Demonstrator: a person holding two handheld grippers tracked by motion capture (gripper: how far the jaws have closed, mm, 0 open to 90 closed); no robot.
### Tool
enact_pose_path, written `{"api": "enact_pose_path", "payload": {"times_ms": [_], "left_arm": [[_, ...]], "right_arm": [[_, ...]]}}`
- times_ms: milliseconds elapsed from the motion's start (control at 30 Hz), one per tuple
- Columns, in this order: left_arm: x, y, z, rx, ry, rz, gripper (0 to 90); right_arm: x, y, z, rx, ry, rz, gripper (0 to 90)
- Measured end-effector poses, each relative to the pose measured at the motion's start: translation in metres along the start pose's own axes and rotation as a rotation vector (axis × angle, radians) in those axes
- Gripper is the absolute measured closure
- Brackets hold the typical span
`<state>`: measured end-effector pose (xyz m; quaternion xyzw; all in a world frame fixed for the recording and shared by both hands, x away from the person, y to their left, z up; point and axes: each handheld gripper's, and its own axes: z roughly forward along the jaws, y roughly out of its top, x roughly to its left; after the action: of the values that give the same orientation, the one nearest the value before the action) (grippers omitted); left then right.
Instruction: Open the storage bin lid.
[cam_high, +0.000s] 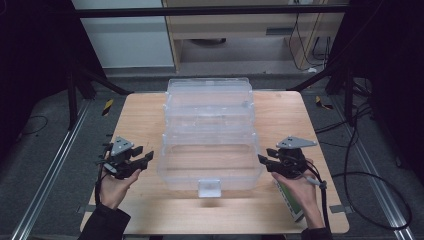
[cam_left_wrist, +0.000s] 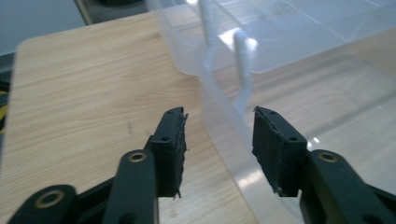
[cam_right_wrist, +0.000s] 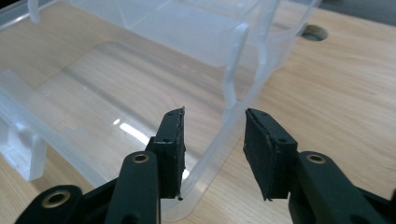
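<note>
Your left gripper (cam_high: 145, 159) and right gripper (cam_high: 263, 162) sit near the table's (cam_high: 140, 115) front edge, both released, jaws apart, each straddling a side wall of the clear tiered box (cam_high: 210, 135). The box stands mid-table, opened out in steps toward the far edge, latch tab (cam_high: 209, 188) at the front. Risk, as I judge it: thin slick plastic, so uneven pinches could flex a wall or skew the box. No readable writing or brand.

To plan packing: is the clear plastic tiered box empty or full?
Empty: through the clear plastic tiered box only the wooden table shows, in every view.
</note>
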<state>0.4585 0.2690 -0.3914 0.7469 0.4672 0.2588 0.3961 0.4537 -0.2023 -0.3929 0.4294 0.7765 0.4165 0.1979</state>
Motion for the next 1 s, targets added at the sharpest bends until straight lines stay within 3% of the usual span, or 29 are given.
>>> {"api": "enact_pose_path", "payload": {"times_ms": [233,300,533,733,1000], "left_arm": [[0.015,-0.004,0.001,0.005,0.063,-0.02,38.8],[0.024,-0.008,0.004,0.018,0.077,-0.048,37.5],[0.044,-0.018,0.009,0.038,0.122,-0.085,35.6],[0.053,-0.021,0.012,0.053,0.158,-0.091,34.6],[0.058,-0.022,0.012,0.054,0.169,-0.099,34.0]], "right_arm": [[-0.015,0.006,-0.024,0.027,-0.053,0.007,49.0],[-0.019,0.008,-0.029,0.038,-0.064,0.016,46.5],[-0.03,0.012,-0.041,0.099,-0.1,0.027,39.9],[-0.031,0.013,-0.048,0.148,-0.119,0.013,35.5],[-0.034,0.014,-0.056,0.204,-0.13,0.02,29.9]]}}
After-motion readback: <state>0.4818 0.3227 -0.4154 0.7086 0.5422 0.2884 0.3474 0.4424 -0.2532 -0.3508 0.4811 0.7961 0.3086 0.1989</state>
